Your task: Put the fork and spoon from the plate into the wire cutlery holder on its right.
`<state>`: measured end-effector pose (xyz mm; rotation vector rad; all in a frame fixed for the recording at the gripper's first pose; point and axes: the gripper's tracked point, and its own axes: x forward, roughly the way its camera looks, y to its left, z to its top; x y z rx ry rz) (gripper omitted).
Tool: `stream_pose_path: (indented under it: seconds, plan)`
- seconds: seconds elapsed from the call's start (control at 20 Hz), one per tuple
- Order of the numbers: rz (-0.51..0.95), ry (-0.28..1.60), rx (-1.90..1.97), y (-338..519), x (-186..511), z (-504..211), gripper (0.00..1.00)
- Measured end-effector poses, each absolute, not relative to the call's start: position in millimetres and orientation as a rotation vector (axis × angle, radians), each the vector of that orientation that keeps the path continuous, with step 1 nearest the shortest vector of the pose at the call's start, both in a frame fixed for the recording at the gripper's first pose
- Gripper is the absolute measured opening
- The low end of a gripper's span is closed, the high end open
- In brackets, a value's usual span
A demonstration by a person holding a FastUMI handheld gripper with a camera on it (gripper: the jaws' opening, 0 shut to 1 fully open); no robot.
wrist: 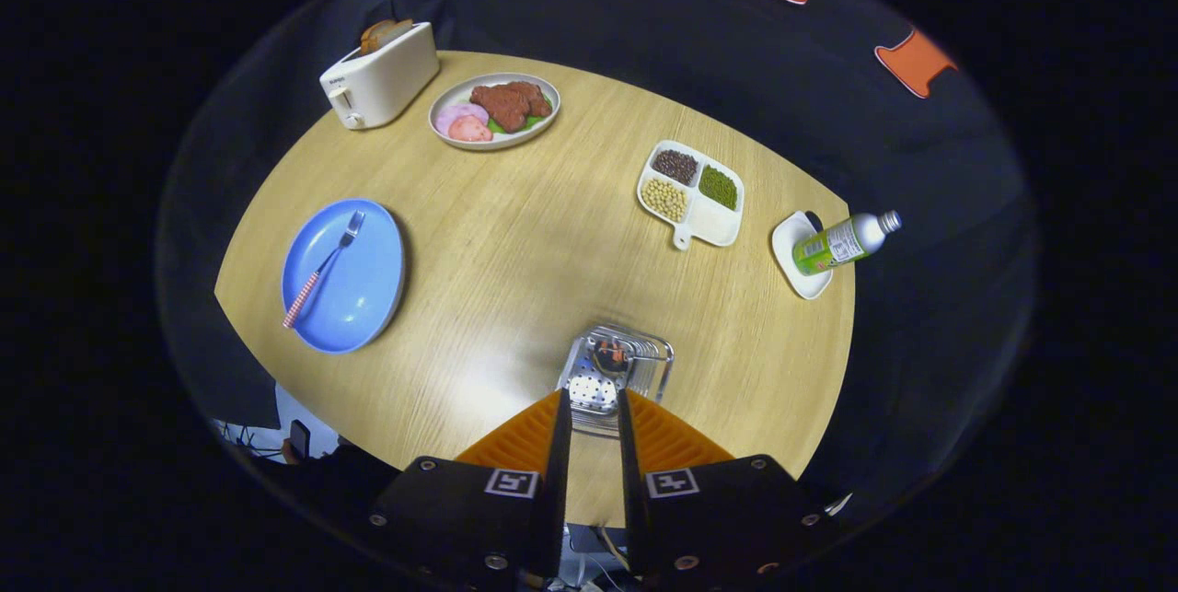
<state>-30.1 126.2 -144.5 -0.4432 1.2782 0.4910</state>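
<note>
Gripper [594,408] poised above the wire cutlery holder [615,377], fingers slightly parted and grasping nothing. The fork [322,268] lies on the blue plate [368,297], well ahead-left of the fingers.

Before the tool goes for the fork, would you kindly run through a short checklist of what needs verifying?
1. Fork on the blue plate, tines away from the tool: ok.
2. Spoon already in the holder: cannot tell; something sits inside, too small to identify.
3. Tool empty, fingers slightly apart, nothing between them: ok.
4. Holder upright just ahead of the fingers: ok.
5. Bare table between tool and plate, path unobstructed: ok.
6. Gap wide enough for the fork handle: cannot tell.
</note>
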Motion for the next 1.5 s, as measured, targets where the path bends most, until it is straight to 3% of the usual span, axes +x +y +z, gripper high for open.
stream_pose_path:
  seconds: [0.2, 0.45, 1.2, 1.5]
  plan:
    - [0.521, 1.268, -0.356, 171.8, -52.7, -137.7, 0.56]
    - [0.592, 1.284, -0.299, 237.0, -83.0, -141.5, 0.66]
    - [0.767, 1.414, -0.267, 396.5, -177.6, -191.3, 0.66]
    - [0.718, 1.447, -0.260, 417.1, -188.9, -215.6, 0.65]
